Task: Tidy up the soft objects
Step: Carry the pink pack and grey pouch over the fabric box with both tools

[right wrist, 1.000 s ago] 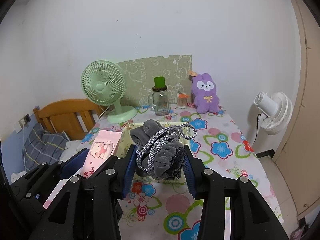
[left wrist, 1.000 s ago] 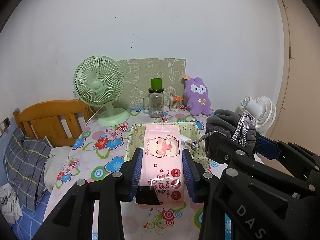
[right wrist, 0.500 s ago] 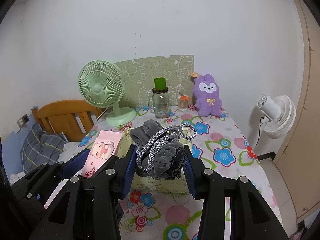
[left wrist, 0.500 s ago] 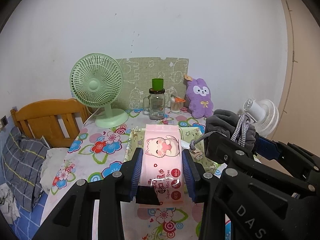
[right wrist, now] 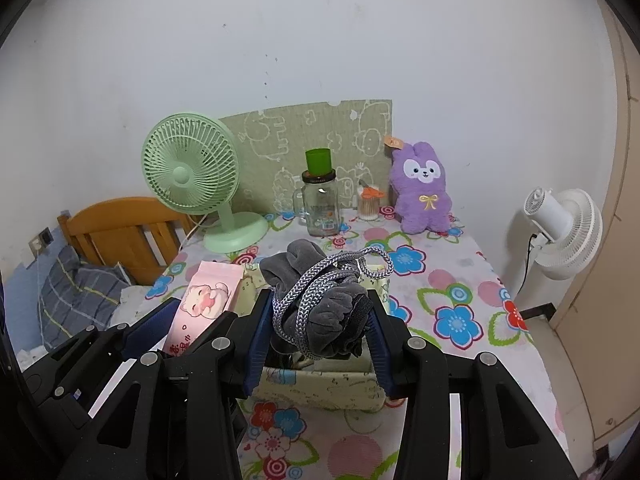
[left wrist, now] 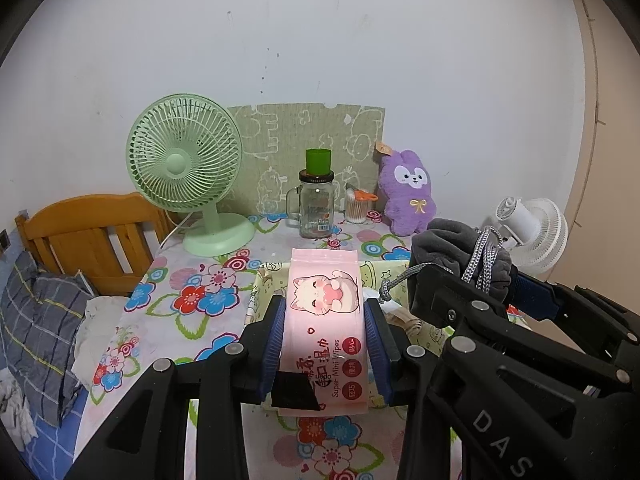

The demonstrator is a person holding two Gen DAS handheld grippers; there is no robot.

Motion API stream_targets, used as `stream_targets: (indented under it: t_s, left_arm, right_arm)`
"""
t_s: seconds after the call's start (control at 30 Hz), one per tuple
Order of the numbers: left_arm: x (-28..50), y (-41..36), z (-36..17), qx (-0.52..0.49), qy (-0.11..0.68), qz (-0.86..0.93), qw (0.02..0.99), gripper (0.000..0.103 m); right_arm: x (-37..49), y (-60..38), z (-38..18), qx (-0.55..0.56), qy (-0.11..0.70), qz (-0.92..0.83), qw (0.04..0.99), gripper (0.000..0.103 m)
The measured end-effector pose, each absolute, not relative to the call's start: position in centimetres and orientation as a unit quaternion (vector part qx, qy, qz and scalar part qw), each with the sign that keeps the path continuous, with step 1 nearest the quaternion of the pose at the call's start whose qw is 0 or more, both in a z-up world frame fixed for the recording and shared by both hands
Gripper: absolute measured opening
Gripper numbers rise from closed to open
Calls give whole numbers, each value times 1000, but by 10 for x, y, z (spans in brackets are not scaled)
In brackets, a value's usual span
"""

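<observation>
Nearest to me, my left gripper (left wrist: pixel 325 344) has its jaws closed on the flat pink wet-wipes packet printed with a cartoon cat (left wrist: pixel 325 320), held lengthwise and lifted above the near left part of the pale fabric storage box with small printed doodles (right wrist: pixel 320 390). Just to its right, my right gripper (right wrist: pixel 318 332) has its jaws clamped on the bundled grey velvety drawstring pouch with a grey-and-white braided cord (right wrist: pixel 320 304), which hangs over the same box, its cord loops spilling toward the far side. Both soft things are in the air, so I judge the sorting about midway: they are picked up and brought to the box, but neither is set down inside. Something pale lies in the box already, though I cannot tell what. What is left, as I read it, is lowering and releasing each in turn. Farther off on the flower-patterned surface (right wrist: pixel 460 288) stand a mint green desk fan (left wrist: pixel 188 184) at far left, a clear glass mug-jar with a green cup on top (left wrist: pixel 316 204), and a purple plush rabbit (right wrist: pixel 424 192) at far right, which may yet need sorting too.
</observation>
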State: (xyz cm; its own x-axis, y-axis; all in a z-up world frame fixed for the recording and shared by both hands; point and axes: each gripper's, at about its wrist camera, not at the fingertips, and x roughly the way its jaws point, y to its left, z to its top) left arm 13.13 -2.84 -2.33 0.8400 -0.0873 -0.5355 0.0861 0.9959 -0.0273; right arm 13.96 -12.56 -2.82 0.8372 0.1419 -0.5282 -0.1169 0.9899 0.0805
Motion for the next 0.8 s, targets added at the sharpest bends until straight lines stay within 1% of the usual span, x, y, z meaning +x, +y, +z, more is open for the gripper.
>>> stream_targets:
  t_s: [0.43, 0.8]
  left_arm:
    - [166, -29, -34, -4, 289, -45, 956, 39]
    - [198, -29, -54, -11, 306, -50, 951, 39]
  right_arm:
    - [177, -127, -39, 25, 283, 70, 956, 47]
    - [208, -129, -56, 33, 299, 75, 951, 47]
